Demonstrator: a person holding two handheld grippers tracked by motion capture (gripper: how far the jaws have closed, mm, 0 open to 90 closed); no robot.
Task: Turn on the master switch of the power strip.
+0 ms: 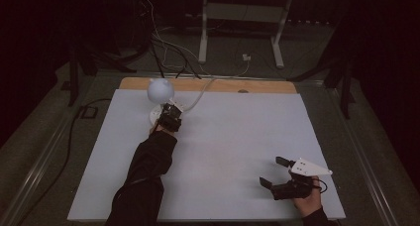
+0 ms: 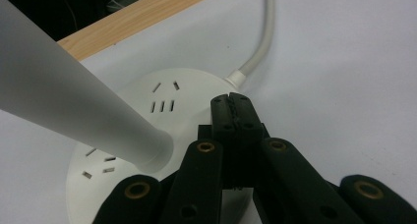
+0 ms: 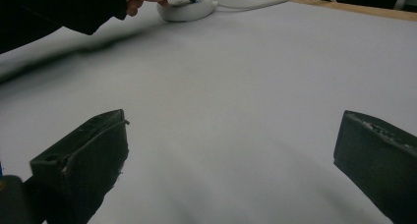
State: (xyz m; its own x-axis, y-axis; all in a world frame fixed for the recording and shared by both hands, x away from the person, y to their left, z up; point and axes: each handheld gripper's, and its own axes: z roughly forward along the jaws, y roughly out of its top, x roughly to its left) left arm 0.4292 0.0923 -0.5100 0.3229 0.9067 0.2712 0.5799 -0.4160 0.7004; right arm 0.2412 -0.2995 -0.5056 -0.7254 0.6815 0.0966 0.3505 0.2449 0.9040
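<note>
In the high view, a round white plastic socket base (image 1: 157,114) with a tapered white stem and a white globe-shaped lamp head (image 1: 160,89) is seen standing at the far left of the pale grey table sheet (image 1: 233,137), close to the light wooden strip (image 1: 267,85) that is left bare along the far edge. The left gripper (image 1: 170,113) is held over the right part of this base by a dark-sleeved arm stretched out from the near edge. In the left gripper view, its black jaws are shown pressed together with nothing between them, and their joined tips are set down on the top of the base just beside the point where the thick white cable (image 2: 260,42) is joined to it; whether the tips actually press on the plastic cannot be told. Groups of plug slots (image 2: 163,105) are seen on the base top, and the stem (image 2: 64,101) is seen leaning up to the left from its middle. The right gripper (image 1: 276,172) is held well apart at the near right of the sheet, its grey three-cornered plate on top. In the right gripper view its jaws are spread wide over bare sheet, nothing being held, and the base is seen far off.
</note>
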